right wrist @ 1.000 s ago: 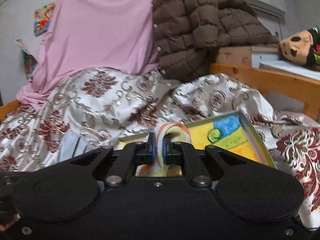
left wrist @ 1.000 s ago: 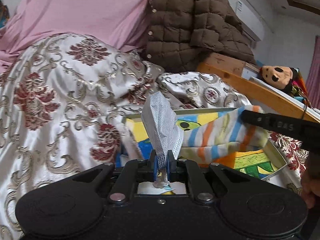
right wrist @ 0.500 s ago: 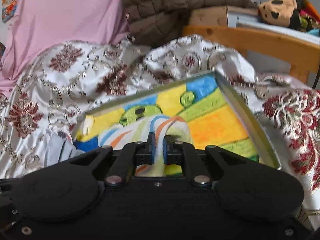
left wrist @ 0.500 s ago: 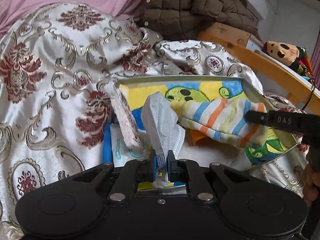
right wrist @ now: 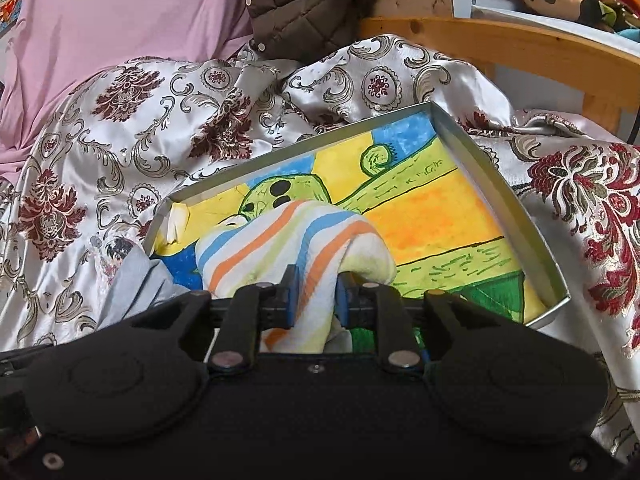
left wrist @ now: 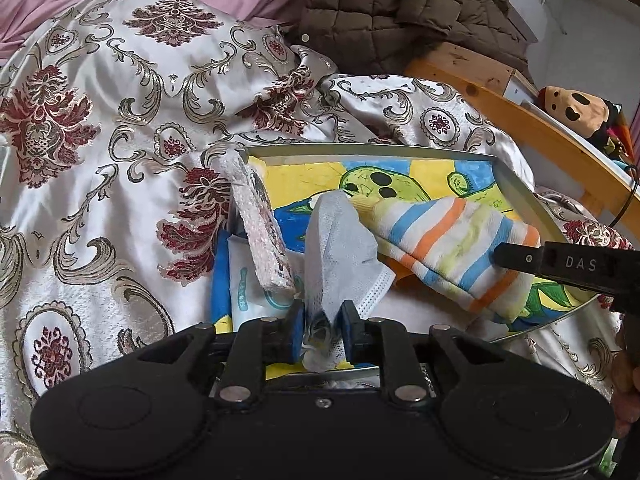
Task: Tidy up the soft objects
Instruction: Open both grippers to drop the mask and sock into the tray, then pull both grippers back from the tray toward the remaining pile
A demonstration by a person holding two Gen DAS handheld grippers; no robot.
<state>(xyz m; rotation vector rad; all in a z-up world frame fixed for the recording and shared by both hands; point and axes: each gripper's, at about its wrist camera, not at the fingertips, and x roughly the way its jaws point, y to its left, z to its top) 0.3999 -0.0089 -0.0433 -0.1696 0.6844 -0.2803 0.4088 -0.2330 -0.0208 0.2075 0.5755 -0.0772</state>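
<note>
Since the earlier frames both grippers have sunk toward the tray [right wrist: 500, 184] and their jaws, then pinched tight, are now opening. The left gripper [left wrist: 322, 332] has a pale grey face mask [left wrist: 340, 256] between its blue pads, the crumpled end loose in the widening gap — the pads look just clear of it. The right gripper [right wrist: 314, 300] straddles the bunched end of the striped towel [right wrist: 288, 240]; the cloth fills the gap, so contact on both pads seems to remain, though the squeeze is easing.

The towel lies across the tray's near half, over the painted bottom, with its far end toward the tray's left corner in the right wrist view. The mask stands up at the tray's near edge, beside a pinkish speckled strip [left wrist: 262, 232] leaning on the tray's left rim. The tray rests on a patterned satin bedspread [left wrist: 120, 140].

Both pieces look light and limp: they will sag, fold and slide on the smooth tray. The towel is thick enough to take by a gathered fold — the mask is thin and better pinched at a pleated edge.
</note>
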